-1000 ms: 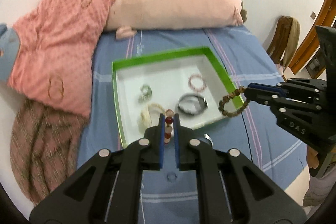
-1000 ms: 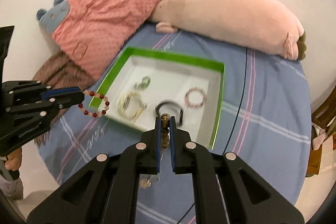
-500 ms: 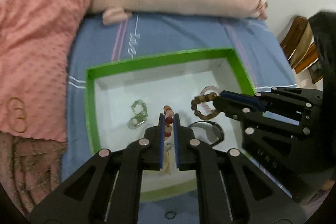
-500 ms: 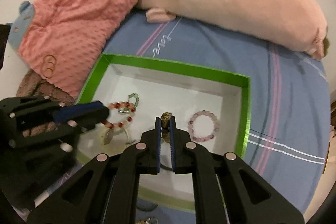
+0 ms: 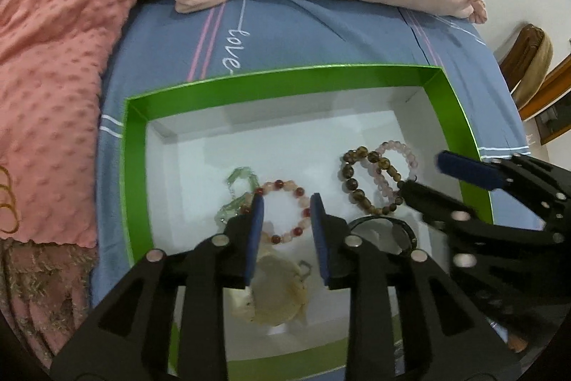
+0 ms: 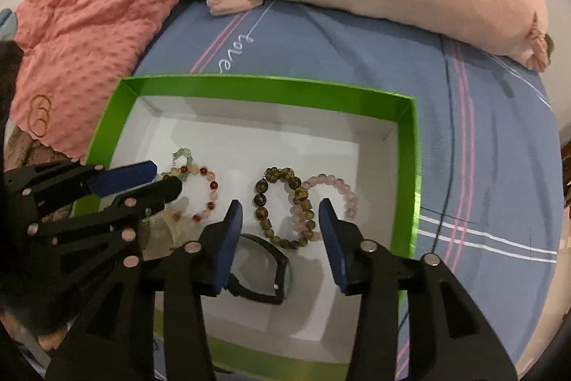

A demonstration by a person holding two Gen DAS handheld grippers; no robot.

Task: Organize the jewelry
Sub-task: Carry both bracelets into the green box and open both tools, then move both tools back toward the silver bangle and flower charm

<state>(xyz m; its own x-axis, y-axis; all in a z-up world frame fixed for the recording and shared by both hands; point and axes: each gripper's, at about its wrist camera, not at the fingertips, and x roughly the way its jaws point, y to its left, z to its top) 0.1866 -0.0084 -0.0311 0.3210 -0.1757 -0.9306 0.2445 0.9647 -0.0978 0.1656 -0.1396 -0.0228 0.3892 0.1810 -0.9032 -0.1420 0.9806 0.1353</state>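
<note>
Both grippers, clenched on bracelets half a second ago, are now released. Left gripper [image 5: 287, 202] straddles the red-and-pink bracelet [image 5: 283, 209] at frame centre; right gripper [image 6: 280, 207] straddles the brown bracelet [image 6: 282, 206]. Both lie inside the green box [image 6: 271, 83]. Only the right view shows the black watch [image 6: 262, 268] whole.

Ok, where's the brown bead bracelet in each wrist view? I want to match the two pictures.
Left wrist: brown bead bracelet lies right of centre on the box floor, overlapping the pink bead bracelet.
Right wrist: brown bead bracelet lies at centre, just ahead of the open right gripper.
Shared landmark: the green box far rim, below the "love" lettering.
</note>
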